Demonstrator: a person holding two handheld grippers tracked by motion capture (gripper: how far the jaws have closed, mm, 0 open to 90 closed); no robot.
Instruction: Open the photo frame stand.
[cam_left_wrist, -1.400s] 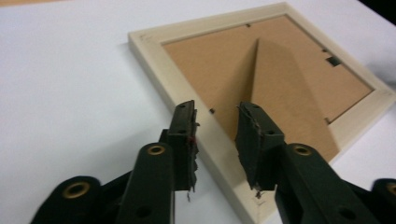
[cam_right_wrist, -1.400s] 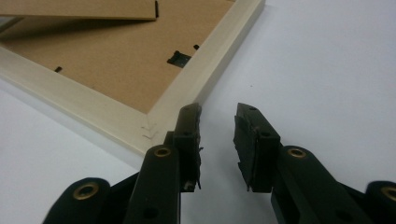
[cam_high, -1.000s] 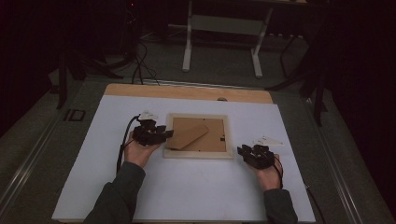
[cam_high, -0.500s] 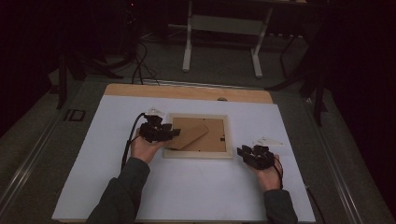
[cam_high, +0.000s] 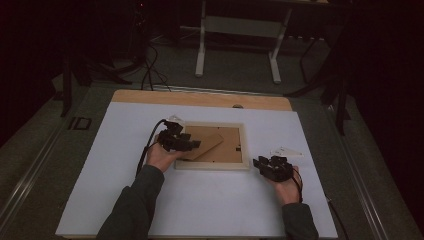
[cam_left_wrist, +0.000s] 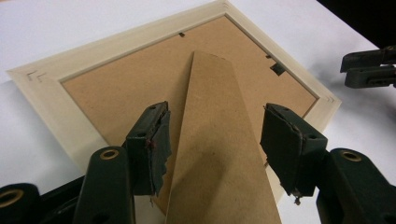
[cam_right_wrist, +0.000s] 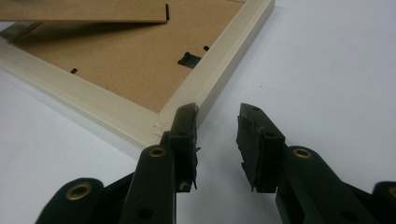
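I see the pale wooden picture frame (cam_high: 212, 164) lying face down mid-table, its brown fibreboard stand flap (cam_left_wrist: 219, 140) raised between my left gripper's (cam_left_wrist: 215, 140) just-widened, untouching jaws. At four o'clock, my right gripper (cam_right_wrist: 215, 140) waits part-open, empty, at its corner.

Pale wooden picture frame (cam_high: 212, 164) lying face down on white table, brown backing, cardboard stand (cam_left_wrist: 219, 140) tilted up

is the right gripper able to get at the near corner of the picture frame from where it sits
Probably yes. The right gripper rests on the white table with its jaws apart right at the picture frame corner, nothing between them. The left gripper works at the stand, well clear.
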